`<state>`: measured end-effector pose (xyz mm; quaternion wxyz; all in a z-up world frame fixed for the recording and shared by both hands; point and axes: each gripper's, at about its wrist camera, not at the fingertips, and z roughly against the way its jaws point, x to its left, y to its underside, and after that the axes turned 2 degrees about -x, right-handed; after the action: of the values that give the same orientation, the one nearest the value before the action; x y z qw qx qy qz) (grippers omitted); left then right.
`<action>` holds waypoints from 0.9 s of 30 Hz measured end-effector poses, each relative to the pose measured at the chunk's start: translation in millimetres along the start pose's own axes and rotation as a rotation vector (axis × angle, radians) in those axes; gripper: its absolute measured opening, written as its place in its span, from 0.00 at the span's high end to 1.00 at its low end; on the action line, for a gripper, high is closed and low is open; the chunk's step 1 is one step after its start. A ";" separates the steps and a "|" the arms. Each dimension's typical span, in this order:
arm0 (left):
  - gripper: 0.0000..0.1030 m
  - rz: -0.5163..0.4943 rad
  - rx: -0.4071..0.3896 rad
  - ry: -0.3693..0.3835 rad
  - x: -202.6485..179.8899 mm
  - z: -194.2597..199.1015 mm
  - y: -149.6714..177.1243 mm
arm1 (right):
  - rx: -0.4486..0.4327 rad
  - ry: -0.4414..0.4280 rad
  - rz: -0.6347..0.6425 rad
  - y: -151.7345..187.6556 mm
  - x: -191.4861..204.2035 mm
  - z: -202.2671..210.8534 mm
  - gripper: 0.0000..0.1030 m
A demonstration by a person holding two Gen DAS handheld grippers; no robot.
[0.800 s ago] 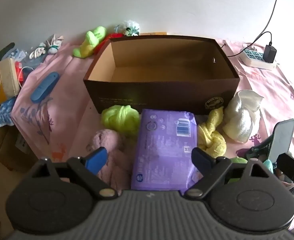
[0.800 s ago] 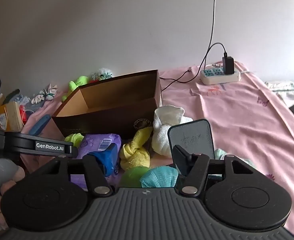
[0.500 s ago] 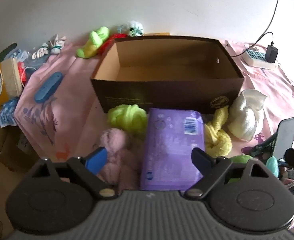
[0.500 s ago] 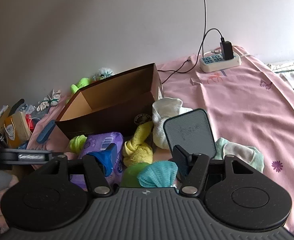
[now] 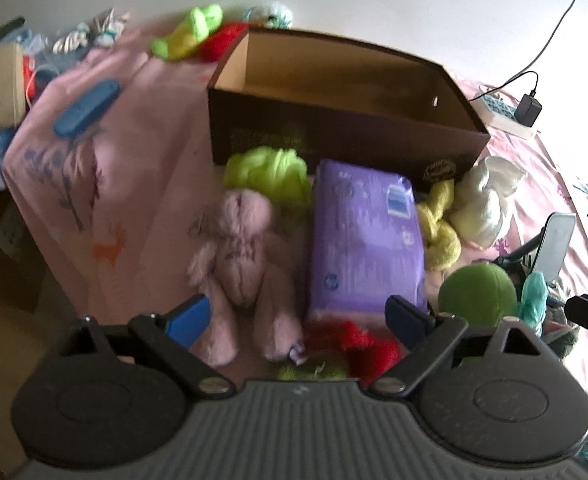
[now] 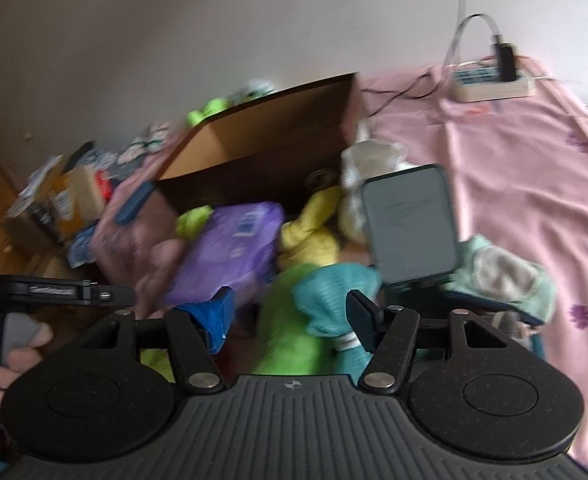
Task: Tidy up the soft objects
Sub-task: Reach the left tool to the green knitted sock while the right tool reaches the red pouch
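An open brown cardboard box [image 5: 342, 120] stands on the pink sheet, empty as far as I see; it also shows in the right wrist view [image 6: 269, 152]. In front of it lie a lime knot [image 5: 267, 168], a pink teddy [image 5: 241, 252], a purple pack [image 5: 364, 236], a yellow knotted cloth [image 5: 440, 232], a white cloth [image 5: 484, 200], a green plush ball [image 5: 476, 294] and a red fluffy item [image 5: 354, 340]. My left gripper [image 5: 300, 318] is open above the teddy's legs and the pack's near end. My right gripper [image 6: 289, 318] is open over a green plush [image 6: 289, 332] and a teal cloth [image 6: 334, 292].
A phone on a stand [image 6: 412, 226] rises just right of the pile. A power strip with charger [image 6: 494, 80] lies far right by the wall. A blue case [image 5: 85, 108], lime and red plush [image 5: 189, 36] and clutter [image 5: 1, 80] sit left. The bed edge drops off at left.
Both grippers have pulled back and swung, so more of the near pile shows: the whole teddy, the red item and the green ball. The jaws stayed open. Current frames are motion-blurred.
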<state>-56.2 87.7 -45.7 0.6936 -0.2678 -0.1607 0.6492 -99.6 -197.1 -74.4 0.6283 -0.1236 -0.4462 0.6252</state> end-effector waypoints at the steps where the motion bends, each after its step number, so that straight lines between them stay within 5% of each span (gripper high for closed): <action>1: 0.10 0.000 0.005 -0.001 1.2 -0.1 1.9 | 0.019 -0.018 0.008 0.2 3.0 -1.6 0.55; 11: 0.10 -0.128 0.115 0.053 -3.5 -10.8 36.3 | 0.094 -0.129 0.127 2.4 30.4 -24.4 0.55; 18: 0.10 -0.126 0.157 0.056 2.5 -26.1 45.6 | 0.160 -0.192 0.253 5.6 66.1 -57.4 0.55; 27: 0.14 -0.118 0.170 0.073 6.9 -36.4 52.4 | 0.276 -0.163 0.314 10.8 84.5 -107.0 0.59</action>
<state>-77.4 89.2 -106.2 0.7561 -0.2215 -0.0951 0.6085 -45.5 -76.3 -108.9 0.4959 -0.0535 -0.3811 0.7785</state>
